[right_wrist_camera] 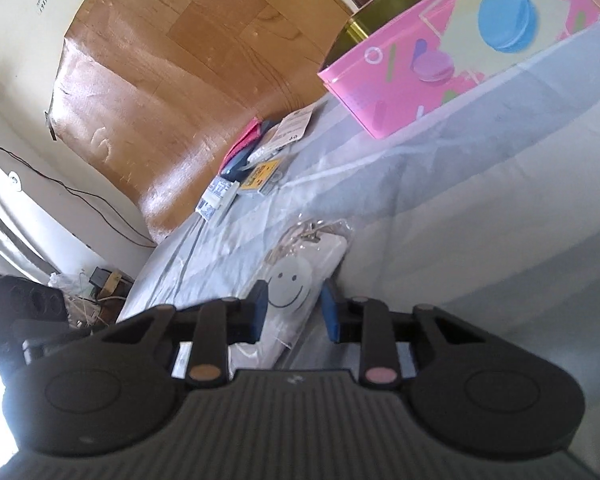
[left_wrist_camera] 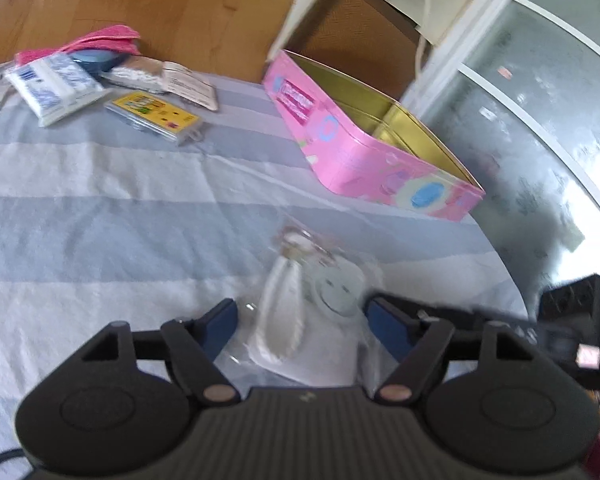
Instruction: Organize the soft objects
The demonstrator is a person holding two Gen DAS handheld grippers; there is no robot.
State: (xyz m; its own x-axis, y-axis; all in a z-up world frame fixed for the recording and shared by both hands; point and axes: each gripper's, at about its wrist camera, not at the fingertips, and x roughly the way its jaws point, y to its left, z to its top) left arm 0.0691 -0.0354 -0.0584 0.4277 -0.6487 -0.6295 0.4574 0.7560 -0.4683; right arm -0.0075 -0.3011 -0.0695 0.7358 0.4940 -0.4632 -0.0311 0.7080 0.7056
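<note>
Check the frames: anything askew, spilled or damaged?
Nothing damaged or spilled. The smiley packet lies flat between both grippers' open fingers, and the pink tin sits open and upright. The small packs are loosely heaped at the cloth's far edge.

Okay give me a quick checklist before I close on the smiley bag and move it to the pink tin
1. Right gripper straddles the smiley bag: ok.
2. Right jaws open: ok.
3. Left gripper open, also around the bag: not ok, two grippers on one bag.
4. Pink tin open: ok.
5. Room in the tin: ok, visible part bare.
6. Bag flat on the cloth: cannot tell, left view blurred.
</note>
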